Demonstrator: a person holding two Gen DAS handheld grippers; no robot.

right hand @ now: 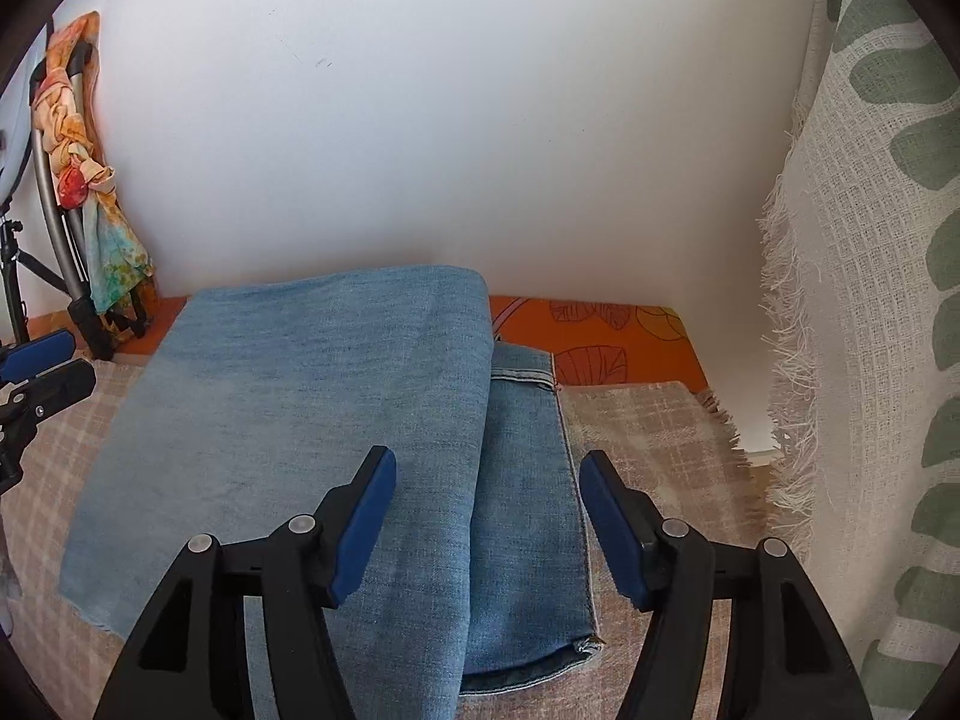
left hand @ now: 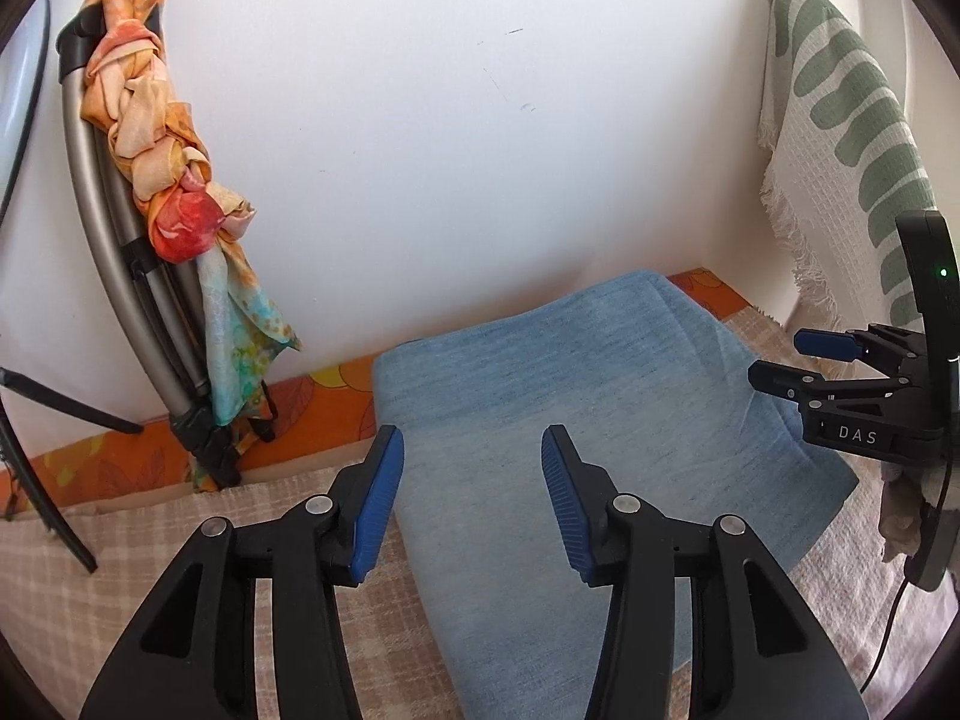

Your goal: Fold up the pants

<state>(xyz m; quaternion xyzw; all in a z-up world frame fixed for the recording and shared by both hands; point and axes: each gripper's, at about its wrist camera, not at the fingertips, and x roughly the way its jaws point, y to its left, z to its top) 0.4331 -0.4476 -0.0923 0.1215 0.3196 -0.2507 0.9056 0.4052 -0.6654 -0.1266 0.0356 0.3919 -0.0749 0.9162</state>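
Blue denim fills the middle of both views: the pants [left hand: 540, 420] lie folded on a beige checked blanket [left hand: 120, 570], their far edge close to the white wall [left hand: 450, 150]. In the right wrist view the top layer is laid over a narrower lower layer, whose hem and seam show to the right of centre.

The left gripper [left hand: 471, 501] enters from the bottom of its frame, pitched down toward the cloth. Its 2 blue pads [left hand: 375, 510] stand apart with a clear gap, nothing between them; the left pad sits over the pants' left edge and the right pad over the denim. The pads do not press on the fabric.

The right gripper [right hand: 486, 522] also comes up from the bottom of its frame, angled down. Its jaws are spread wider than the left pair, and the gap spans the fold line and the narrower lower layer. The left pad hangs over the top layer, the right pad over the blanket just beside the denim's right edge. No cloth is pinched.

In the left wrist view the right gripper shows at the right edge, side-on, its fingers pointing toward frame centre over the pants' right side.

At the upper left a patterned orange scarf [left hand: 162, 138] is knotted round a grey metal frame [left hand: 102, 228]. A white throw with green shapes [right hand: 888, 300] hangs at the right.
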